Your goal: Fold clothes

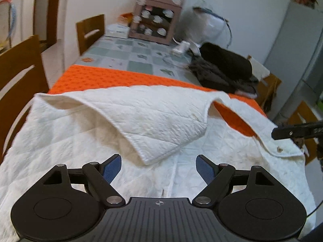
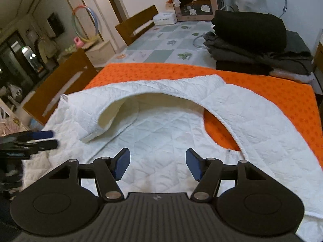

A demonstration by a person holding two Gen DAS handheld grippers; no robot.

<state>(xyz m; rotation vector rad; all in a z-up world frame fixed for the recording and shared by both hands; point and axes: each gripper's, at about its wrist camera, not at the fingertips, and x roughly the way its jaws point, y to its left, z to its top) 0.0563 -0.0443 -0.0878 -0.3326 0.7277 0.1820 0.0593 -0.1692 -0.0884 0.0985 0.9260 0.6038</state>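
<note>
A white quilted garment (image 1: 141, 121) lies spread on an orange mat (image 1: 113, 76) on the table, with one flap folded over toward its middle. It also shows in the right wrist view (image 2: 171, 133), over the mat (image 2: 262, 84). My left gripper (image 1: 158, 166) is open and empty, just above the garment's near part. My right gripper (image 2: 157, 162) is open and empty, above the garment near its armhole. The right gripper's fingers (image 1: 290, 133) show at the right edge of the left wrist view. The left gripper's fingertips (image 2: 45, 139) show at the left edge of the right wrist view.
A stack of folded dark clothes (image 2: 252, 42) sits at the mat's far right, also in the left wrist view (image 1: 226, 68). A cardboard box with cups (image 1: 157, 22) and a white bag (image 1: 210, 26) stand at the table's far end. Wooden chairs (image 2: 60, 84) line the left side.
</note>
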